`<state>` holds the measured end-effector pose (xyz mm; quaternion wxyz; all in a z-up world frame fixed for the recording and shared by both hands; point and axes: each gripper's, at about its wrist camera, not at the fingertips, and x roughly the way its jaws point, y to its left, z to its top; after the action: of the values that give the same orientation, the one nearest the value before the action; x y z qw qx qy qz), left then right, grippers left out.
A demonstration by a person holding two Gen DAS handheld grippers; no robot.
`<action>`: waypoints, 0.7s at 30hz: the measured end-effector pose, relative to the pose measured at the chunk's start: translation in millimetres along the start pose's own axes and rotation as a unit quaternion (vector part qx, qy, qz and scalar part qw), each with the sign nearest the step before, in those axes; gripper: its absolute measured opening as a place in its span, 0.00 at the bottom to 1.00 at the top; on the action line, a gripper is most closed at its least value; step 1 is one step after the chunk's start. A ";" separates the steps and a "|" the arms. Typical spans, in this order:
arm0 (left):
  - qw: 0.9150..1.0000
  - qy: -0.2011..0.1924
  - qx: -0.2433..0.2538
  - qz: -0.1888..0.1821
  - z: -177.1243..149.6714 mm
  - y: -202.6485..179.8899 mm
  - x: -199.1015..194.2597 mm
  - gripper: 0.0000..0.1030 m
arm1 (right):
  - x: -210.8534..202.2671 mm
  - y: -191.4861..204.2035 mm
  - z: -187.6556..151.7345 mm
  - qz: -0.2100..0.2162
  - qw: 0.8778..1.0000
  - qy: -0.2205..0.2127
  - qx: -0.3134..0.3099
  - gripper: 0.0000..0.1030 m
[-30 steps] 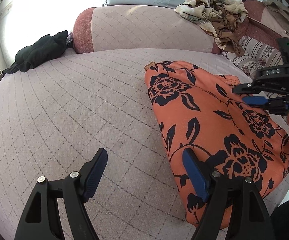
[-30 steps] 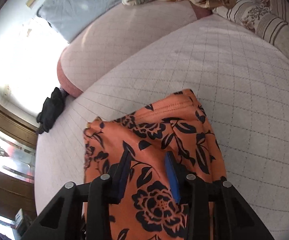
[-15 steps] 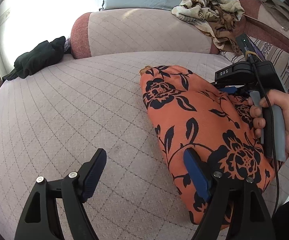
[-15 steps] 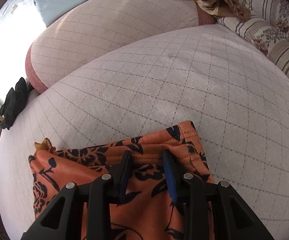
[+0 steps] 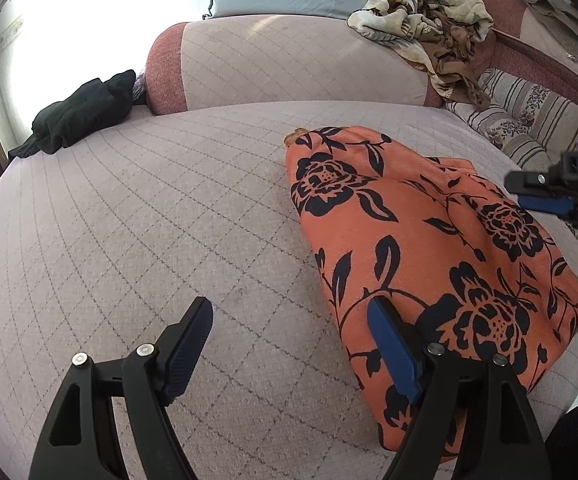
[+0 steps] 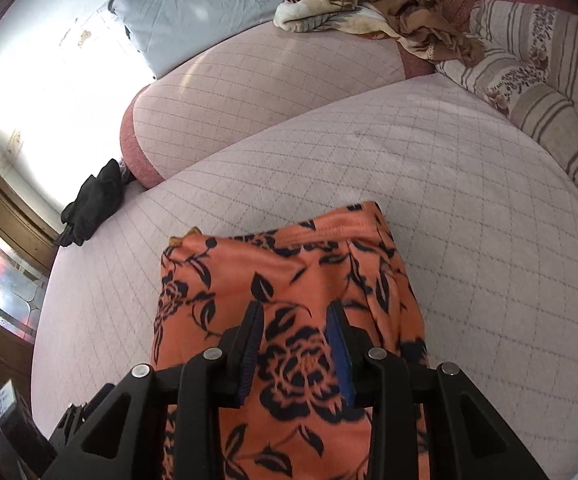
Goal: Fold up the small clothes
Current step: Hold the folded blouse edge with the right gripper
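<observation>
In the left wrist view, the left tongs (image 5: 289, 344) stand wide apart with nothing between them. One finger hangs over the bare quilted bed (image 5: 137, 232), the other over the near edge of the orange flowered garment (image 5: 421, 240). The garment lies folded on the right part of the bed. The right tongs (image 5: 545, 200) show at the right edge, above the garment's far side. A black cloth (image 5: 77, 116) lies at the bed's far left, beside a bolster (image 5: 289, 60). A crumpled patterned cloth (image 5: 425, 28) sits on the bolster's right end.

In the right wrist view, the right tongs (image 6: 295, 348) are part-way apart over the garment (image 6: 289, 276), with no cloth pinched between the pads. The garment's stitched hem faces away. A striped cushion (image 6: 537, 76) lies at the far right.
</observation>
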<state>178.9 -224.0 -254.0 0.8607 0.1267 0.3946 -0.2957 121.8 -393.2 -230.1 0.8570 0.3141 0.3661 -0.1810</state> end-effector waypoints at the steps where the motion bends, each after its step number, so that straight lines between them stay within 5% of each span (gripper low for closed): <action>1: 1.000 0.000 0.000 0.001 -0.2 -0.4 -0.4 0.78 | -3.0 -5.8 -7.7 0.001 1.000 0.006 0.008 0.34; 8: 1.000 -0.003 0.002 0.006 -1.6 -1.6 -1.5 0.78 | 17.8 -17.9 -39.0 -0.010 0.998 0.060 0.015 0.34; 15: 1.000 -0.004 -0.001 0.007 -1.5 -2.3 -1.0 0.80 | 31.6 -6.2 -39.3 -0.035 0.998 0.055 -0.025 0.35; 21: 1.000 0.009 -0.004 0.005 0.8 -0.2 -3.6 0.80 | 30.0 -15.4 -33.8 -0.014 0.998 0.061 -0.005 0.35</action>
<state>177.4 -223.1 -250.7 0.8591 0.1275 0.4027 -0.2890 116.2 -384.2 -276.7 0.8321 0.3154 0.4228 -0.1714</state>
